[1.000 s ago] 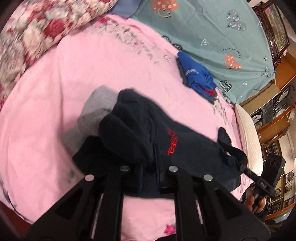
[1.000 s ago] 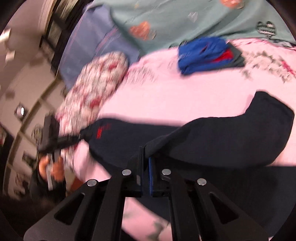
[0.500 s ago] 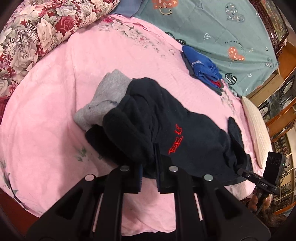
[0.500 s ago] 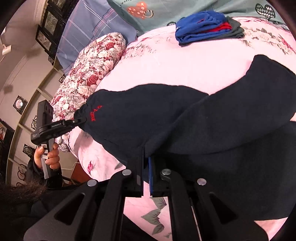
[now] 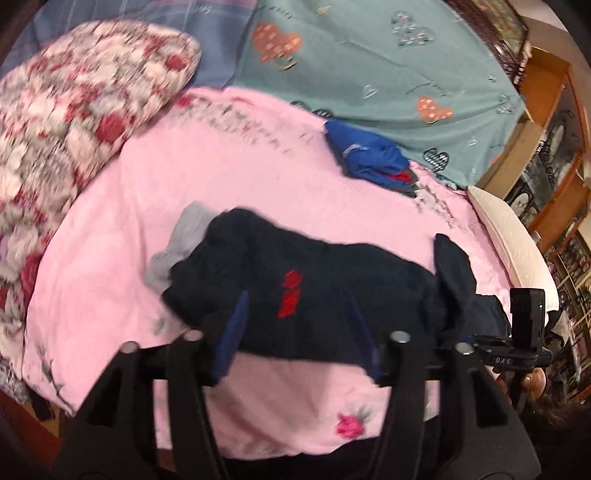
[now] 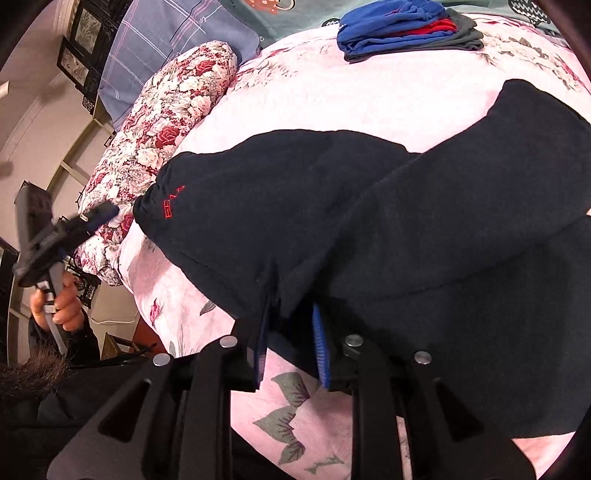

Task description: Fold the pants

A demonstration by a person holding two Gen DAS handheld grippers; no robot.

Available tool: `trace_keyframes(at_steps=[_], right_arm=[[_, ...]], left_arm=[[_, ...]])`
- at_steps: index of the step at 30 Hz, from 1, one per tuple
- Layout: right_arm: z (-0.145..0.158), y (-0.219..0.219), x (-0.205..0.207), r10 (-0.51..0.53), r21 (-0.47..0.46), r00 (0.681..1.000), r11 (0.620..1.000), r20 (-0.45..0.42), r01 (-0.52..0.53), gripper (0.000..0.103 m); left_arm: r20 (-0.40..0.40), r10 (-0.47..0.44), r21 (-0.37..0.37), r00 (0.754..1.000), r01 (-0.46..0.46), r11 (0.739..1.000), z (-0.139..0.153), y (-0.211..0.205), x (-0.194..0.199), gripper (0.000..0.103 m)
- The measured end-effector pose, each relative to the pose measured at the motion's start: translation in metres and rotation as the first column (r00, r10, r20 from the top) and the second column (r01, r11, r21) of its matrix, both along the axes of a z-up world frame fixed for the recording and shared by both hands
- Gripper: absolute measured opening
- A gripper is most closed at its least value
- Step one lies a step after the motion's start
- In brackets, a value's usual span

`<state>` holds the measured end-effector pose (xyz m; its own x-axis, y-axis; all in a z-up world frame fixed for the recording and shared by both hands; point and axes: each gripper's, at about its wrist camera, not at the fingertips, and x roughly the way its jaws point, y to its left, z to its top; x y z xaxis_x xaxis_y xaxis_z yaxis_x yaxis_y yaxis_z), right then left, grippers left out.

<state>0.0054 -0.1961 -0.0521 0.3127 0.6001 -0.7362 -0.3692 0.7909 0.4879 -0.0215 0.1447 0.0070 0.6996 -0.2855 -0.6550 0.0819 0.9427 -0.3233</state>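
Now the dark pants (image 6: 332, 206) lie folded over on the pink blanket (image 5: 221, 155), in front of the blue clothes pile (image 6: 402, 26). Both grippers have just been opening. The left gripper (image 5: 299, 332) hangs clear and wide. The right gripper (image 6: 290, 325) sits loose around the cloth edge. This fold looks done; next comes a fresh grab to fold again.

Pants (image 5: 306, 291) lie folded on bed (image 5: 229, 192), at near edge, partly over second garment (image 5: 184, 240) on their left. Folded clothes stack (image 5: 369, 158) sits toward far edge, well apart from pants. Bolster (image 5: 74, 122) along left edge. Pillow (image 5: 513, 243) at right edge.
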Motion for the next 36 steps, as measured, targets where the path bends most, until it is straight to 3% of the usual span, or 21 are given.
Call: trace_keyframes(at_steps=[2,3,4,5,8,9,10,12,15,17,20,21,22,25,27,29,31,36], right_arm=[[0.006,-0.003,-0.003,-0.010,-0.027,1.000,1.000,0.013,0.010,0.031],[0.010,-0.008,-0.003,-0.024,-0.037,0.999,0.999,0.022,0.025,0.031],[0.016,-0.017,-0.002,-0.047,-0.036,0.998,0.998,0.033,0.048,0.031],[0.025,-0.029,0.000,-0.081,-0.036,0.995,0.996,0.051,0.083,0.031],[0.054,-0.071,0.022,-0.230,-0.079,0.967,0.968,0.113,0.240,0.044],[0.061,-0.080,0.032,-0.263,-0.093,0.957,0.957,0.125,0.276,0.059],[0.068,-0.090,0.044,-0.301,-0.113,0.944,0.942,0.136,0.316,0.071],[0.081,-0.105,0.083,-0.367,-0.151,0.917,0.908,0.158,0.390,0.076],[0.072,-0.107,0.138,-0.431,-0.238,0.896,0.864,0.104,0.443,0.076],[0.054,-0.103,0.170,-0.467,-0.313,0.883,0.832,0.051,0.458,0.076],[0.030,-0.081,0.199,-0.464,-0.475,0.884,0.765,0.062,0.435,0.075],[0.021,-0.075,0.205,-0.457,-0.522,0.887,0.743,0.060,0.418,0.069],[0.013,-0.074,0.208,-0.457,-0.552,0.888,0.729,0.045,0.404,0.053],[0.002,-0.079,0.206,-0.421,-0.546,0.906,0.748,0.050,0.377,0.023],[0.014,-0.091,0.194,-0.405,-0.467,0.913,0.797,0.055,0.382,0.003],[0.039,-0.111,0.171,-0.417,-0.342,0.903,0.838,0.100,0.425,0.003],[0.067,-0.142,0.131,-0.453,-0.205,0.877,0.854,0.160,0.478,0.003],[0.099,-0.199,0.014,-0.552,-0.007,0.797,0.821,0.245,0.571,0.003]], left_arm=[[-0.044,-0.007,0.049,0.999,0.009,0.999,-0.016,-0.012,0.018,0.063],[-0.096,0.005,0.071,0.995,0.002,0.998,-0.031,-0.013,0.030,0.057],[-0.183,0.036,0.071,0.983,-0.024,0.997,-0.054,-0.008,0.044,0.042],[-0.210,0.047,0.059,0.977,-0.036,0.998,-0.064,-0.004,0.049,0.041],[-0.173,0.044,0.063,0.984,-0.033,0.997,-0.053,-0.005,0.044,0.041],[-0.159,0.031,0.061,0.987,-0.021,0.998,-0.048,-0.010,0.042,0.041],[-0.131,-0.016,0.057,0.991,0.024,0.998,-0.037,-0.021,0.038,0.041],[-0.078,-0.127,0.074,0.989,0.133,0.988,-0.019,-0.049,0.029,0.043],[-0.023,-0.336,0.090,0.942,0.337,0.937,-0.002,-0.110,0.017,0.052],[-0.034,-0.450,0.064,0.892,0.452,0.890,-0.005,-0.151,0.020,0.052],[-0.050,-0.564,0.076,0.824,0.566,0.821,-0.016,-0.202,0.028,0.051],[-0.056,-0.585,0.076,0.809,0.588,0.806,-0.020,-0.212,0.030,0.050],[-0.077,-0.610,0.074,0.788,0.615,0.785,-0.027,-0.225,0.034,0.047],[-0.158,-0.632,0.066,0.759,0.646,0.760,-0.050,-0.245,0.046,0.035],[-0.182,-0.632,0.051,0.753,0.649,0.759,-0.057,-0.248,0.048,0.034],[-0.174,-0.635,0.039,0.752,0.650,0.759,-0.058,-0.247,0.045,0.034],[-0.167,-0.638,0.031,0.752,0.651,0.759,-0.057,-0.245,0.045,0.034],[-0.155,-0.660,0.030,0.735,0.671,0.740,-0.059,-0.247,0.039,0.035]])
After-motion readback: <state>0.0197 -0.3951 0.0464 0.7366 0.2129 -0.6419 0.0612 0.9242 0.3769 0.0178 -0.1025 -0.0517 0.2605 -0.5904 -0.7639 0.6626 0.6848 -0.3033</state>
